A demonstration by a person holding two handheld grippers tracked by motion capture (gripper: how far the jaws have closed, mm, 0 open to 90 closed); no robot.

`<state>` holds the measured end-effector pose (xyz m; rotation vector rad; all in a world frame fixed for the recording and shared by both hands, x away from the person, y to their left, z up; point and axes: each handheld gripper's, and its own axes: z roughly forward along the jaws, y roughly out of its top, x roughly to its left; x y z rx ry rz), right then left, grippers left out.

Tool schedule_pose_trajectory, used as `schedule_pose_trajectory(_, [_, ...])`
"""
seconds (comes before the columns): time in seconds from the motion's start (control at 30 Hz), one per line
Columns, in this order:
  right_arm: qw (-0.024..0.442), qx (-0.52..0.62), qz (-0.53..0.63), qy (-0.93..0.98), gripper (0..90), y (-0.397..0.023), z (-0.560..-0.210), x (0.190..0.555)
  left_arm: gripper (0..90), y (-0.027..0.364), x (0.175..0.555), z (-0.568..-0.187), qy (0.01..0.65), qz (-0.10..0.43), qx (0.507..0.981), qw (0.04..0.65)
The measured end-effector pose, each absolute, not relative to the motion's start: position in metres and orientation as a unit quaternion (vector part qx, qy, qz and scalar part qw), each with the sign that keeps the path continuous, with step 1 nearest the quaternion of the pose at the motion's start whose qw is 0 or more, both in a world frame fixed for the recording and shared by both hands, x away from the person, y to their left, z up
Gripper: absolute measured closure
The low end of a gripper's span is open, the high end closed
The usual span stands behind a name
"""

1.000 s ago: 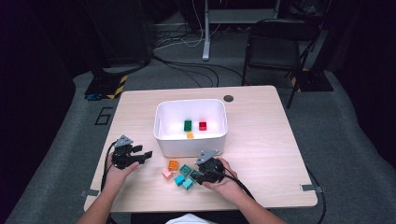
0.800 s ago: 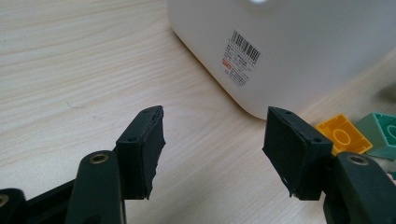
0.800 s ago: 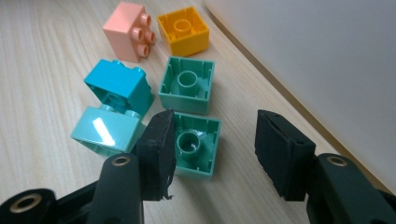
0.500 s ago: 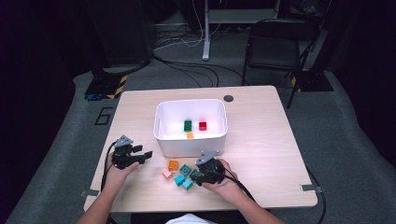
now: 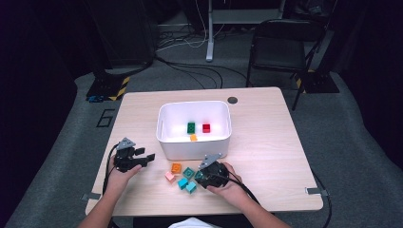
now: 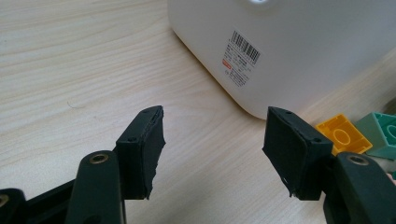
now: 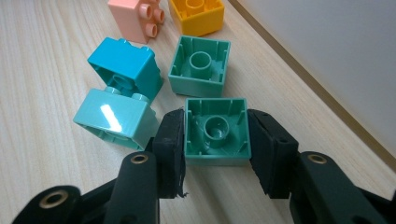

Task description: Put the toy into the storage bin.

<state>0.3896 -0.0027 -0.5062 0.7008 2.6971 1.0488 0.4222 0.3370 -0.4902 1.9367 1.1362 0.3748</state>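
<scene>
Right gripper has just been closing its jaws, and now both black pads sit against the two side walls of a green block, so I read it as pinching this block. The block lies with its hollow underside up, and I hold it by the flat walls because the studs would give a poor grip. From the high view, this gripper is low on the table, at the right end of the small group of loose blocks just in front of the white bin.

Beside the held one I see a second green block, also upside down, then a blue block and a pale turquoise block that touch each other, and further away a pink block and an orange block. The turquoise one is just beside my left pad, so I judge that a straight lift is safer than a sideways pull.

Inside the bin there are already a green piece, a red piece and a small orange piece, so I think the work is to move the loose blocks into it.

Left gripper has its jaws spread with nothing between them. It waits near the bin corner, out of the way.
</scene>
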Motion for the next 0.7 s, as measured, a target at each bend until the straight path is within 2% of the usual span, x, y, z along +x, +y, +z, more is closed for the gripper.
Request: schedule_pose_trajectory(0.7, [0.075,0.216,0.378,0.897,57.9,-0.009,-0.462,0.384,37.6,0.335,0.423,-0.492,0.457,0.153,0.768,0.423])
